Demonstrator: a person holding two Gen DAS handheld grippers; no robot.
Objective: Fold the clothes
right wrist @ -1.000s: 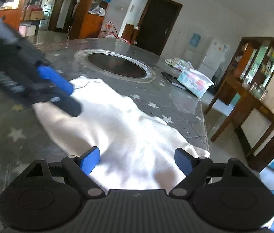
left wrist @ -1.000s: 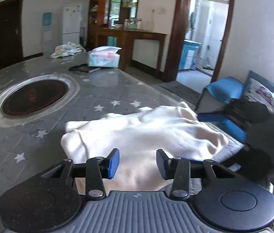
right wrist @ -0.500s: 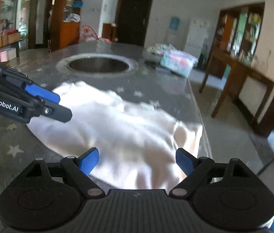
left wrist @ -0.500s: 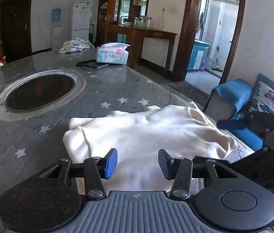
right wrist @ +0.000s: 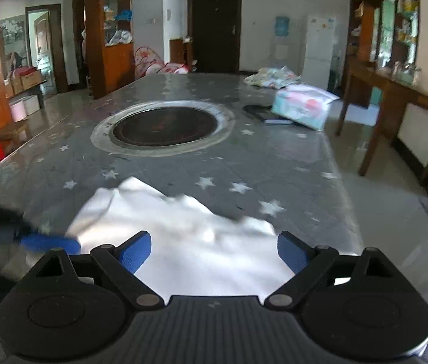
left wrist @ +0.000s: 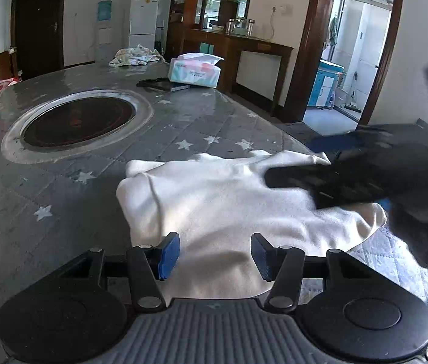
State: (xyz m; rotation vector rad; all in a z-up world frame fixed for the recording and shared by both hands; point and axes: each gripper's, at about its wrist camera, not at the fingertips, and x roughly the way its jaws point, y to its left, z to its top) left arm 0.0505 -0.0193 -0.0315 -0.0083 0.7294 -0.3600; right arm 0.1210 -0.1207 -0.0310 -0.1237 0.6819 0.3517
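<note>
Both your grippers gape, holding nothing: the cream garment point(left wrist: 229, 200) lies mid-frame ahead of your left gripper point(left wrist: 215, 254), and low centre between your right gripper's point(right wrist: 214, 253) spread fingers.

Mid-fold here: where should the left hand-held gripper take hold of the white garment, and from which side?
Probably the rolled, doubled edge at the white garment's left end, approached from the near left side. That edge stands thicker than the flat middle, so open fingers can pinch it. The left hand-held gripper is open above the near hem; the right hand-held gripper, also open, is over the other end.
</note>
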